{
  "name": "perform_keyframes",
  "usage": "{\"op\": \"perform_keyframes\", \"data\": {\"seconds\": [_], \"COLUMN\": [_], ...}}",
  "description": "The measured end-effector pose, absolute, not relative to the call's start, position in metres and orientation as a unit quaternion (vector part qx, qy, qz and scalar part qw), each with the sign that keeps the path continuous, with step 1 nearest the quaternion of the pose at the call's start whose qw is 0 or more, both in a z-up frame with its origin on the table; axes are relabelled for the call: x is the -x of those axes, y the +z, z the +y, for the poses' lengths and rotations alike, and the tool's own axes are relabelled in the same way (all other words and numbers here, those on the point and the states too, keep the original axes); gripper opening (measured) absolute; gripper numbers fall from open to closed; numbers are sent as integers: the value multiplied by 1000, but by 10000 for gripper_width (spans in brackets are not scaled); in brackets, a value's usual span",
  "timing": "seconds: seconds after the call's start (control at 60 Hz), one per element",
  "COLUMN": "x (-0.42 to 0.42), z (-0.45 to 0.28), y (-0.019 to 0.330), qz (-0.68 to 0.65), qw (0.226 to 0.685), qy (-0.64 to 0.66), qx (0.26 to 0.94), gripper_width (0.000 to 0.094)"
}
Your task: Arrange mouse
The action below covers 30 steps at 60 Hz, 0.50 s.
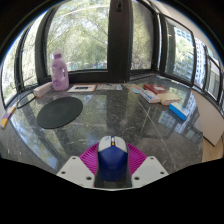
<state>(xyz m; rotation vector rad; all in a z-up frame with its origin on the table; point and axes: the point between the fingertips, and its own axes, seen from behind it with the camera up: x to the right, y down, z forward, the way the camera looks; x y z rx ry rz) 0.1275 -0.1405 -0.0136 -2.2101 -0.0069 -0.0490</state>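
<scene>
Squarely between the claw's (112,165) closed fingers, a blue-and-white mouse (112,154), gripped.

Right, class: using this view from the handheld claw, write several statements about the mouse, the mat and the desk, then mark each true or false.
1. The blue-and-white computer mouse sits between the claw's pink-padded fingers. True.
2. The mouse rests on the round dark mouse mat. False: the mat lies apart, beyond the fingers to the left, with nothing on it.
3. A pale purple plastic bottle stands at the far left of the glossy marble desk. True.
4. The bottle lies on its side. False: it stands upright.
5. The red-and-blue boxes sit on the mat. False: they lie on the desk's far right.
</scene>
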Motion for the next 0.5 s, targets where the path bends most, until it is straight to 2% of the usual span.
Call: {"op": "perform_keyframes", "data": {"seconds": [0.117,0.217,0.317,0.5], "x": [-130,-143,-161,-164], "z": [-142,-138,-124,-69], "y": [-10,15,68,207], "qz": [26,57,91,127], "qw": [443,454,485,577], "qy": [-35,-67,-106,-138], "qx": [895,887,863,795], "gripper_width": [352,352,352,351]}}
